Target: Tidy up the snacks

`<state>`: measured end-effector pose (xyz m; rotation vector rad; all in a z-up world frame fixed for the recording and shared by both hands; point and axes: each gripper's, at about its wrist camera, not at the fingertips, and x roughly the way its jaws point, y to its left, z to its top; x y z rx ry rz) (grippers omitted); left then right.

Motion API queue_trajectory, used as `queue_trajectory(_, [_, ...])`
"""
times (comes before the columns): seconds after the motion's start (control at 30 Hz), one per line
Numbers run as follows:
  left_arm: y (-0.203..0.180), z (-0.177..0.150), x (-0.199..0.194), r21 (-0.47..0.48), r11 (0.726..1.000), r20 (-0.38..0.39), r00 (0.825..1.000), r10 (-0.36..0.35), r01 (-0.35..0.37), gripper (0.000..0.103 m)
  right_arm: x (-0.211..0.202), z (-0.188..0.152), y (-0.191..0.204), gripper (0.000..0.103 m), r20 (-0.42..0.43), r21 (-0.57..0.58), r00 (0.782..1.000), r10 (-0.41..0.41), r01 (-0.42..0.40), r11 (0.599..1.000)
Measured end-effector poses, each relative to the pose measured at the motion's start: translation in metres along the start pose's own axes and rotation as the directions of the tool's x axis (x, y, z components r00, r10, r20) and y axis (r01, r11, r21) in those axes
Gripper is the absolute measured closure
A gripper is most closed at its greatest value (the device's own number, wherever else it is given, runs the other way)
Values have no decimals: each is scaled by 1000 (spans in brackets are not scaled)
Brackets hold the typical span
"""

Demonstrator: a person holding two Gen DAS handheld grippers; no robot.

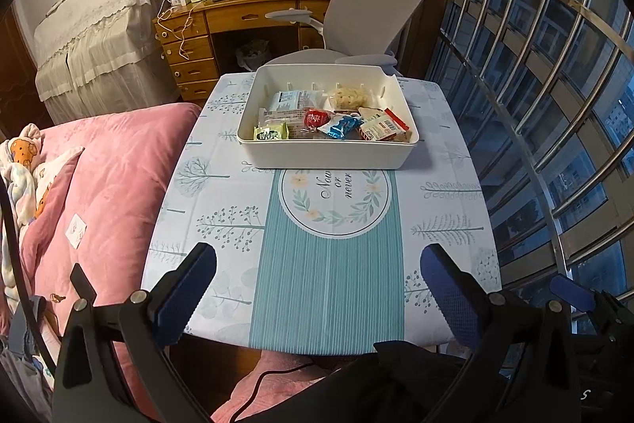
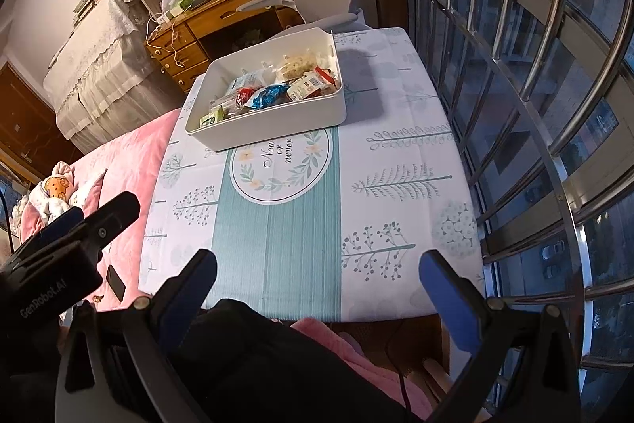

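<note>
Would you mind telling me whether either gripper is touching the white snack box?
Apart. In the left wrist view the left gripper is open near the table's front edge, with bare tablecloth before the white box. The right wrist view shows the right gripper equally clear.

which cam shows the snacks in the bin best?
Left wrist: the bin sits centred and square-on, with the snacks spread in plain sight. Right wrist shows the same bin at an angle, smaller, wrappers bunched together.

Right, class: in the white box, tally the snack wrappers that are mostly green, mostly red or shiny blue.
Mostly green wrapper: 1
Mostly red wrapper: 1
Shiny blue wrapper: 1
Total: 3
</note>
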<state>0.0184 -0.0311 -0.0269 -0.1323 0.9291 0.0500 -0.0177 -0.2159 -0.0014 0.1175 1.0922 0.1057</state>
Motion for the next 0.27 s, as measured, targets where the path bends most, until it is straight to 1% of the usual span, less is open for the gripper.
queue_trajectory(0.27, [-2,1,1,5,1000,-5,1000,-2,2,1,3,2,-5,1,-5,3,1000,1,-1,1000])
